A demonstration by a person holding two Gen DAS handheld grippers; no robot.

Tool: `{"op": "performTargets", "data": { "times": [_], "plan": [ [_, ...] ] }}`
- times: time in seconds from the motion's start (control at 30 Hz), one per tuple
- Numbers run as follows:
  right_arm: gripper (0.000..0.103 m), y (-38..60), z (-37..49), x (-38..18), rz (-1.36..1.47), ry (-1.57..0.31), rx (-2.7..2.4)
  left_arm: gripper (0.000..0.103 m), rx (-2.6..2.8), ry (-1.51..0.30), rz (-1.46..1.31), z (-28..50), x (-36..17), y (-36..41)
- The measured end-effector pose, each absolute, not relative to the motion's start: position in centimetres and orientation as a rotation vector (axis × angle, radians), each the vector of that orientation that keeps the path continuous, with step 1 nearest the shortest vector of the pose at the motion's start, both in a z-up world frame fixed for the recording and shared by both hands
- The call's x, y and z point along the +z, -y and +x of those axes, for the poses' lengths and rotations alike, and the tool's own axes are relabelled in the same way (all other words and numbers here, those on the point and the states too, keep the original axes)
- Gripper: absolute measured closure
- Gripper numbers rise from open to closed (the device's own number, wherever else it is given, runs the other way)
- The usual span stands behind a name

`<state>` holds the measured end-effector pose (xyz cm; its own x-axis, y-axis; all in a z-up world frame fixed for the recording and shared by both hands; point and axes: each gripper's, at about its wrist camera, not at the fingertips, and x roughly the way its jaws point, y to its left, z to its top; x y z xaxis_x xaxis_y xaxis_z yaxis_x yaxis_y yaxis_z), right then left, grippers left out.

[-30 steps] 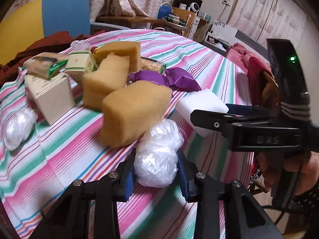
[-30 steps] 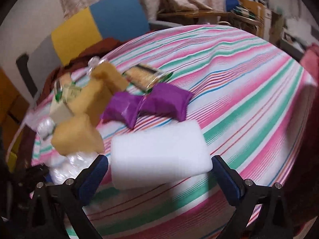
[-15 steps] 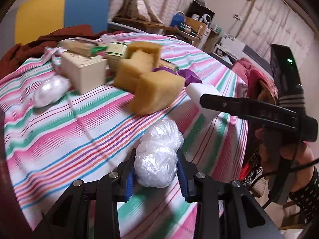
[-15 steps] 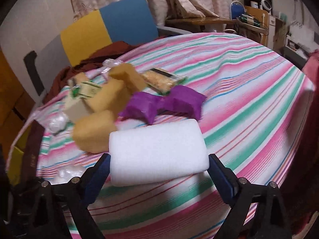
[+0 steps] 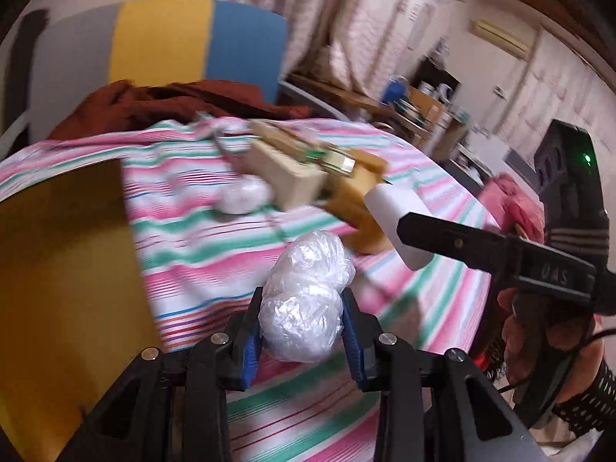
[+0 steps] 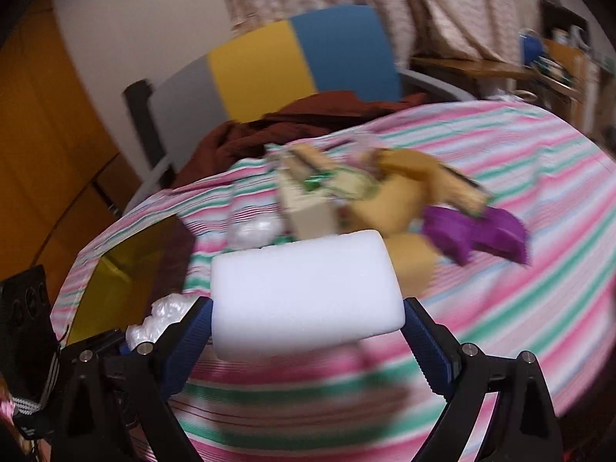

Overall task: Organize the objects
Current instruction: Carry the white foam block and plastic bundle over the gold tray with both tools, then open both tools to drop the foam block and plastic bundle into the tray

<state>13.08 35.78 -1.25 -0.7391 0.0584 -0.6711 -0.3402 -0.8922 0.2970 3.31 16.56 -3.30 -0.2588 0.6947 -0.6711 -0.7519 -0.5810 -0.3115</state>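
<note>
Listing the left wrist view first: the left gripper [image 5: 304,331], at lower centre, has its blue-padded jaws closed on a crumpled ball of clear plastic wrap [image 5: 306,300], held above the pink, green and white striped tablecloth [image 5: 184,238]. A flat yellow-brown box interior [image 5: 65,288] fills the left of the frame. At upper centre lies a blurred heap: a cream cardboard box [image 5: 285,177], tan sponge blocks [image 5: 354,200], and a second clear plastic wrap ball [image 5: 242,198] just left of the box. The right gripper [image 5: 408,227] enters from the right, carried by a hand [image 5: 539,331] at lower right, with a white rectangular foam sponge [image 5: 392,211] at its tip. A grey, yellow and blue chair back [image 5: 184,42] stands at upper left, dark red cloth [image 5: 169,100] below it.

Right wrist view: the right gripper [image 6: 308,323] holds the white foam sponge [image 6: 304,292] by its two short ends between widely spread blue pads, clear of the tablecloth [image 6: 539,269]. The left gripper [image 6: 111,346] sits at lower left with the plastic wrap ball [image 6: 161,315] in it, beside the yellow box opening [image 6: 123,281]. Beyond the sponge, at centre, are the cream box [image 6: 308,208], tan sponges [image 6: 400,200] and a crumpled purple bag [image 6: 473,231] at centre right. The chair back [image 6: 292,57] occupies the upper centre.
</note>
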Motion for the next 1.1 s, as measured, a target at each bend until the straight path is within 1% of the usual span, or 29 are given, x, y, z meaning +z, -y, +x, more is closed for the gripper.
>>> {"op": "performTargets", "data": {
  "times": [0.13, 0.33, 0.43, 0.53, 0.67, 0.77, 0.8, 0.83, 0.87, 1.0, 1.1],
  "plan": [
    [0.007, -31.8, 9.3, -0.4, -1.051, -0.567, 2.784, 0.067, 2.036, 0.018, -1.05, 0.3, -3.1, -12.0],
    [0.006, -25.3, 3.4, 0.7, -1.123, -0.459, 2.942, 0.067, 2.181, 0.11, -1.119, -4.5, -2.8, -5.8],
    [0.006, -22.3, 0.5, 0.5, -1.191, -0.387, 2.976, 0.067, 2.252, 0.137, -1.152, -6.9, -3.2, -3.1],
    [0.006, -20.1, -2.7, -0.7, -1.299, -0.368, 2.969, 0.067, 2.277, 0.183, -1.218, -9.4, -4.2, -1.2],
    [0.006, -17.7, -6.3, -2.4, -1.414, -0.309, 2.942, 0.067, 2.335, 0.164, -1.279, -11.8, -4.9, 0.1],
    [0.004, -16.5, -8.3, -3.3, -1.452, -0.344, 2.936, 0.067, 2.379, 0.159, -1.301, -13.6, -5.0, 0.8],
    [0.003, -16.5, -8.8, -3.4, -1.452, -0.371, 2.935, 0.064, 2.39, 0.162, -1.304, -13.9, -4.9, 0.9],
    [0.003, -16.4, -9.4, -3.6, -1.447, -0.41, 2.932, 0.058, 2.405, 0.163, -1.321, -14.4, -4.9, 1.0],
    [0.002, -16.5, -9.9, -3.7, -1.442, -0.445, 2.922, 0.055, 2.427, 0.166, -1.333, -15.0, -4.9, 1.1],
    [0.0, -16.9, -9.9, -3.3, -1.403, -0.537, 2.922, 0.032, 2.467, 0.183, -1.339, -15.9, -4.8, 1.6],
    [0.0, -16.8, -9.3, -2.9, -1.4, -0.49, 2.92, 0.032, 2.47, 0.231, -1.333, -15.9, -4.6, 1.9]
  ]
}}
